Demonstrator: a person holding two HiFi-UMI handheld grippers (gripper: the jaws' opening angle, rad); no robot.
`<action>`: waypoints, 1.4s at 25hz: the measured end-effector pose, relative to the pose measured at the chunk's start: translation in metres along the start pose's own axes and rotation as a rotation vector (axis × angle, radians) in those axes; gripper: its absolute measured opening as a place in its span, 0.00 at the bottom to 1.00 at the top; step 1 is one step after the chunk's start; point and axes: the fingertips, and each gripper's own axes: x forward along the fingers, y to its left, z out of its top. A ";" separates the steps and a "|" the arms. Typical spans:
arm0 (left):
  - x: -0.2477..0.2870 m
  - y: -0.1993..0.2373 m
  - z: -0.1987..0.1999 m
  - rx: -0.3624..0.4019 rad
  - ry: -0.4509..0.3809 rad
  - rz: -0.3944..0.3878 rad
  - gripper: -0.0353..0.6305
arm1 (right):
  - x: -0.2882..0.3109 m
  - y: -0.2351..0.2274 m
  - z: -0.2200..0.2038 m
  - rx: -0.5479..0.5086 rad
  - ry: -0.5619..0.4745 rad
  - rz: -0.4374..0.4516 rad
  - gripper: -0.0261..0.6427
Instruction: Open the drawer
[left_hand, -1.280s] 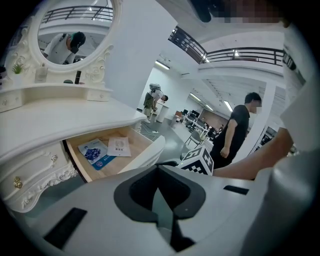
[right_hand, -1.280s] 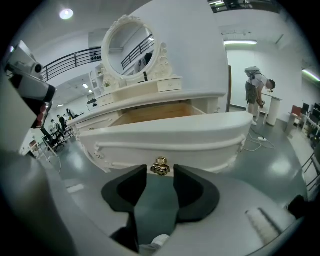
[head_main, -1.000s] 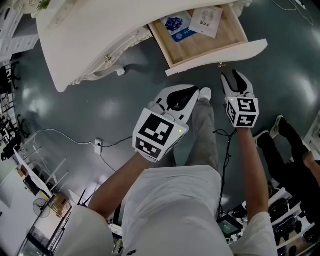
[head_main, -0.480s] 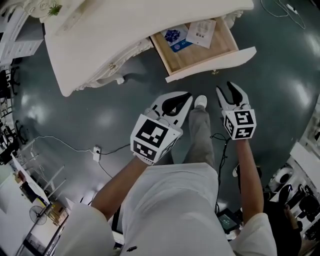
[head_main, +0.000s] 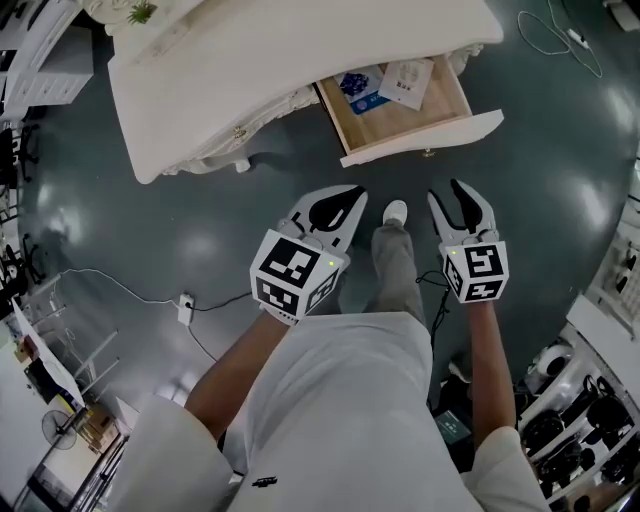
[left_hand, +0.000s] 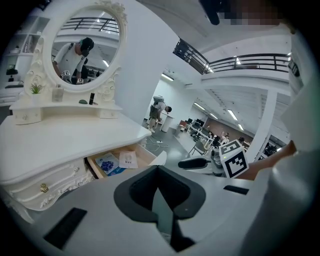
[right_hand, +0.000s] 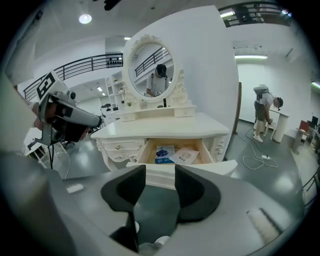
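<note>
1. Left gripper (left_hand: 159, 170): jaw tips together, nothing between them.
2. Right gripper (right_hand: 160, 172): jaws wide apart, empty.
3. Drawer (head_main: 420, 140): pulled out of table (head_main: 250, 80), booklets (head_main: 385, 85) inside; both grippers well apart from it.

Left gripper (head_main: 350, 195) jaws together, holding nothing; right gripper (head_main: 447, 193) jaws apart, nothing between them; both held side by side in front of torso, pointing forward and tilted down; left forearm (head_main: 235, 365) and right forearm (head_main: 487, 365) bare, extended.
</note>
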 end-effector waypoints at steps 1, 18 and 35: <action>-0.005 0.001 0.003 -0.002 -0.010 0.003 0.07 | -0.004 0.003 0.006 -0.004 -0.009 0.001 0.33; -0.073 -0.004 0.042 -0.002 -0.139 0.013 0.07 | -0.071 0.052 0.097 -0.061 -0.143 0.000 0.33; -0.134 -0.019 0.080 0.081 -0.251 -0.014 0.07 | -0.132 0.089 0.191 -0.102 -0.344 -0.026 0.22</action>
